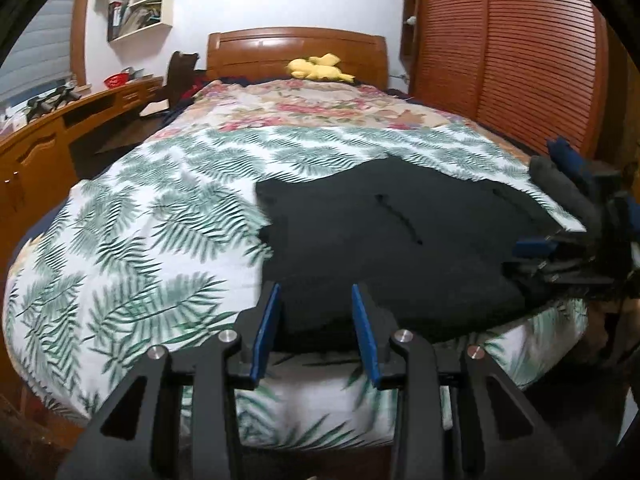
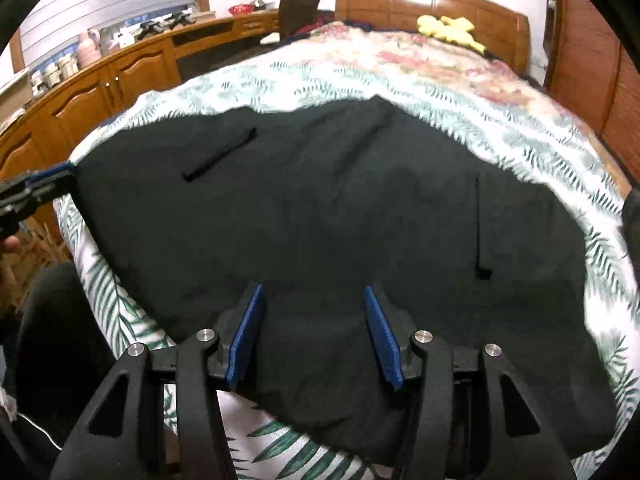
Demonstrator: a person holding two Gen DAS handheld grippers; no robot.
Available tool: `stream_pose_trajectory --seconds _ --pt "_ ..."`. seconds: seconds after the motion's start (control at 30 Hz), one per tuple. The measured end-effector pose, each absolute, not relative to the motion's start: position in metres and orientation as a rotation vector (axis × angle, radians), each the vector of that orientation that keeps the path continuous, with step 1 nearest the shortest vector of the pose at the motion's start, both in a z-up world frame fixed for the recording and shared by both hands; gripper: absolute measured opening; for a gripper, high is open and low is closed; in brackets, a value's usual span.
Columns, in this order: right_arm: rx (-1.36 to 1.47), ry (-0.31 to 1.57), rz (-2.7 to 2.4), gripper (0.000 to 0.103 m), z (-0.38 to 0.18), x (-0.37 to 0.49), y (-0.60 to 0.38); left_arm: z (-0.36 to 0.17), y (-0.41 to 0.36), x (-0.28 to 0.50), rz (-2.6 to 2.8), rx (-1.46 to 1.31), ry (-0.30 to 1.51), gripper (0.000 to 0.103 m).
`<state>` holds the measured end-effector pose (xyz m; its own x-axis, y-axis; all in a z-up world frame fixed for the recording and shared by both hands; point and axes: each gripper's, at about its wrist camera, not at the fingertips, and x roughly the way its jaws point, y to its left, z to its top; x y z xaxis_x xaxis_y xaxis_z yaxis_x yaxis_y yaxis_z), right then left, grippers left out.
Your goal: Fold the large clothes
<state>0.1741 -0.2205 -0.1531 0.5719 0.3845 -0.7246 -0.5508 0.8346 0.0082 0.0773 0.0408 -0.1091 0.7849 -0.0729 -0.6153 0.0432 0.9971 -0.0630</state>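
Observation:
A large black garment (image 1: 380, 240) lies spread flat on the bed, with two pocket slits showing in the right wrist view. My left gripper (image 1: 316, 292) is low over the near left edge of the cloth. Its blue pads stand apart and nothing is pinched. My right gripper (image 2: 313, 292) hovers over the near middle of the black garment (image 2: 320, 200), also with its jaws apart and only flat cloth under them. The right gripper's blue pad (image 1: 535, 246) shows at the right edge of the left wrist view. The left gripper's blue pad (image 2: 54, 172) shows at the garment's left corner.
The bed carries a palm-leaf sheet (image 1: 160, 220) and a floral quilt (image 1: 304, 104) beyond it. A yellow soft toy (image 1: 320, 69) rests by the wooden headboard. A wooden desk (image 1: 40, 152) and chair (image 1: 180, 76) stand left, and a louvred wardrobe (image 1: 520, 48) stands right.

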Motion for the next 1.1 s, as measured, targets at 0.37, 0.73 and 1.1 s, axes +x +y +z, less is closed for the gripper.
stream_pose_trajectory --seconds 0.37,0.73,1.1 --pt "-0.261 0.774 0.591 0.054 -0.177 0.176 -0.210 -0.137 0.059 0.085 -0.003 -0.049 0.751 0.041" --pt "-0.215 0.738 0.674 0.054 -0.167 0.172 -0.212 -0.148 0.056 0.084 0.006 -0.053 0.797 0.041" --pt "-0.257 0.763 0.636 0.054 -0.180 0.171 -0.205 -0.144 0.051 0.086 -0.025 -0.086 0.763 0.018"
